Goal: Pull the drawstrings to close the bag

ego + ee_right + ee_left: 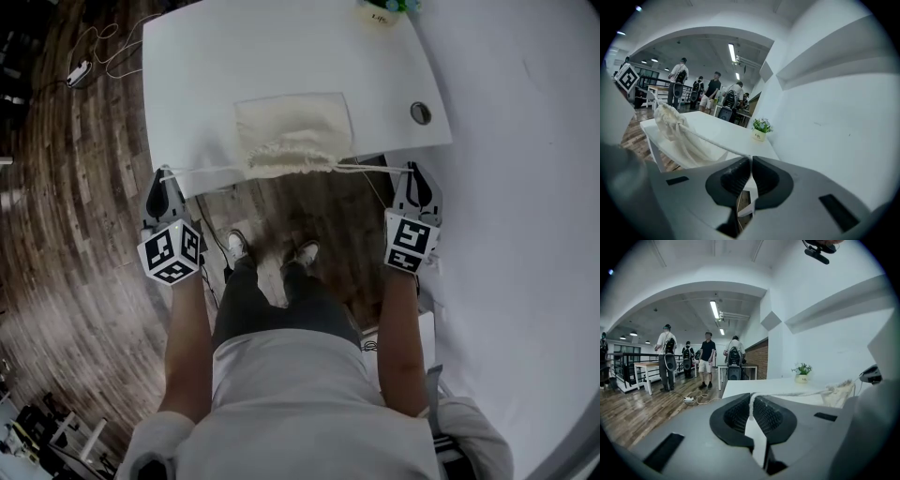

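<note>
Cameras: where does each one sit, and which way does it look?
Head view: on the person's head, looking steeply down at table, bag, left gripper, right gripper; arms, legs, shoes show.
Left gripper view: on that gripper, looking along jaws shut on left string toward the bag; no body.
Right gripper view: likewise, jaws shut on right string; no body.
Both gripper views share bag and plant.

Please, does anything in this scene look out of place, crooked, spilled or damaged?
Nothing is spilled or damaged. Only the bag sits at the very near edge of the table, its gathered mouth held up by the taut drawstrings that the left gripper and right gripper pinch.
</note>
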